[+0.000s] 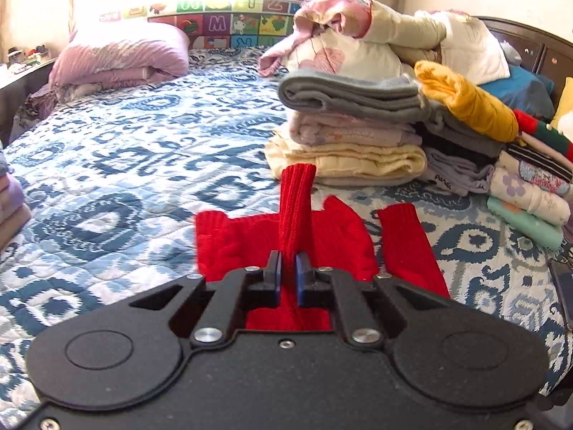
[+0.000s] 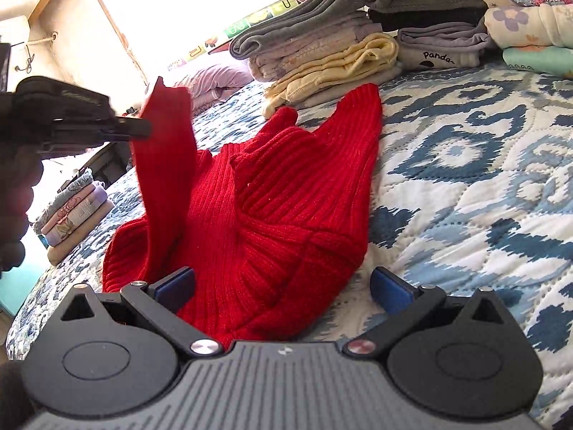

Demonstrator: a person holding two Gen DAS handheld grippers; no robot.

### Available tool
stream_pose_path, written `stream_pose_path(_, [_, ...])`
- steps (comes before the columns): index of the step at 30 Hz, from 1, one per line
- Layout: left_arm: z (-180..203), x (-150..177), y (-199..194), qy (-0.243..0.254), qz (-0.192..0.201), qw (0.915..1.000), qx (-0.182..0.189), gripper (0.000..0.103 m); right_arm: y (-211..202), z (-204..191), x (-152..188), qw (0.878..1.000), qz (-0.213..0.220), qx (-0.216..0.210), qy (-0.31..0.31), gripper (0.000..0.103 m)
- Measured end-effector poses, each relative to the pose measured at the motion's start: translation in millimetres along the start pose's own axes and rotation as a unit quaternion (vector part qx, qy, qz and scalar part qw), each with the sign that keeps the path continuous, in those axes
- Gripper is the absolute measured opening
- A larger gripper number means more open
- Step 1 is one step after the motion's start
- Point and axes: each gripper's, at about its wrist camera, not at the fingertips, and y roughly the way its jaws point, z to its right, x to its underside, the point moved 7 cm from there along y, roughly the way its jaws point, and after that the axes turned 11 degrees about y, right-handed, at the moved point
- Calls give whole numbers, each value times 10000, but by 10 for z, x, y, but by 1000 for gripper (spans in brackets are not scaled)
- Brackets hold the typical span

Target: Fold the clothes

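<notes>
A red knit sweater (image 1: 247, 240) lies on the blue-and-white patterned quilt (image 1: 125, 150). My left gripper (image 1: 288, 268) is shut on one sleeve (image 1: 295, 197) of the sweater and holds it lifted, cuff pointing away. The other sleeve (image 1: 408, 247) lies flat to the right. In the right wrist view the sweater (image 2: 272, 215) lies bunched in front of my right gripper (image 2: 283, 286), which is open, its blue pads either side of the sweater's near edge. The left gripper (image 2: 89, 122) shows there at the left, holding the raised sleeve (image 2: 164, 165).
Stacks of folded clothes (image 1: 351, 143) stand at the back right of the bed, with a yellow garment (image 1: 465, 100) on top. A rolled lilac duvet (image 1: 118, 61) lies at the far left. A small folded pile (image 2: 71, 211) sits at the bed's left edge.
</notes>
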Motion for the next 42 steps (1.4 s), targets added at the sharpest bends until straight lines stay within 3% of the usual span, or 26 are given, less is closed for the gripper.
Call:
stream_pose_path(8, [-941,289,-749,-360,317,9970,-599,6,-2,-38,35,9998,0,96,-150,103])
stream_pose_path(15, [-1691,826,-954,-822,43,9902,-1125,6,3,-66,67,9992,-6,206,-343,103])
stream_pose_path(22, [-1927,1354,-892,-1256,-348,9862,-1025,6,-9,-78,92,9989,-1,242,-403,103])
stream_pose_path(26, [-1944,1327,-1017,-1384,105,9866,-857,6,-23,-60,83,9994,7,187,-305,103])
stream_pose_path(28, [-2013,1394,-1064,-1652,462,9820,-786,6,-36,-43,73,9997,17,129,-188,103])
stream_pose_path(30, [-2183,1709,-855,-2010,-354,9718,-1181,12,-48,-20,52,10000,26,55,-34,103])
stream_pose_path(31, [-2246,1943,-714,-2084,-1148,9606,-1438,12,-55,-8,42,10000,30,16,45,103])
stream_pose_path(32, [-2292,2107,-654,-2178,-1499,9515,-1575,12,-65,6,35,9999,31,-34,136,103])
stream_pose_path(34, [-2272,2119,-786,-2364,-1097,9546,-1445,14,-95,43,13,9993,30,-160,349,103])
stream_pose_path(37, [-2188,2071,-949,-2309,-1047,9554,-1511,19,-141,119,-37,9962,26,-388,774,103])
stream_pose_path(38, [-2130,2027,-998,-2320,-987,9575,-1401,29,-152,151,-63,9944,22,-474,948,102])
stream_pose_path(39, [-2072,1983,-1047,-2331,-925,9594,-1289,50,-159,190,-92,9919,27,-556,1145,102])
stream_pose_path(41, [-1896,1889,-1095,-2429,-778,9626,-919,79,-170,283,-152,9849,48,-713,1579,101])
stream_pose_path(42, [-1797,1843,-1099,-2473,-718,9636,-712,80,-170,335,-187,9806,62,-775,1800,99])
